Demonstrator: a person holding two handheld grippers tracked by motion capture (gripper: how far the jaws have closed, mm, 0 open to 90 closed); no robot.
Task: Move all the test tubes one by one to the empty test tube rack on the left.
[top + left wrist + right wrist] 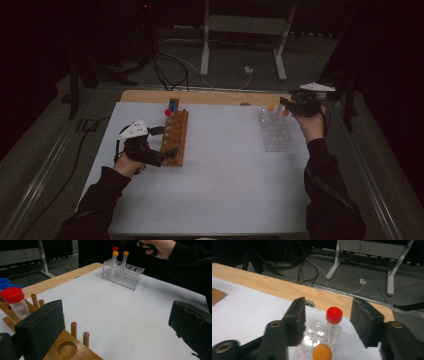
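Two tools work over the white tabletop (220, 170). At nine o'clock the left tool (167, 152) sits at the near end of the wooden rack (176, 137), its jaws spread wide with nothing between them; in the left gripper view one jaw hangs just over the rack's round hole and short pegs. A red-capped vial (17, 302) with a frosted body stands in that rack, with blue caps (5, 283) behind it at ten o'clock. Across the tabletop at two o'clock stands the clear plastic rack (275, 131), holding slim see-through tubes with orange caps (120, 258). Just above its far corner hovers the right tool (286, 106), held in the right hand (311, 125). Its jaws are partly spread and pinch nothing. Between them, in the right gripper view, stands the red-capped tube (333, 323), upright in the clear rack, its cap bright red and its body clear, apart from both pads. An orange cap (322, 352) sits nearer, at six o'clock.
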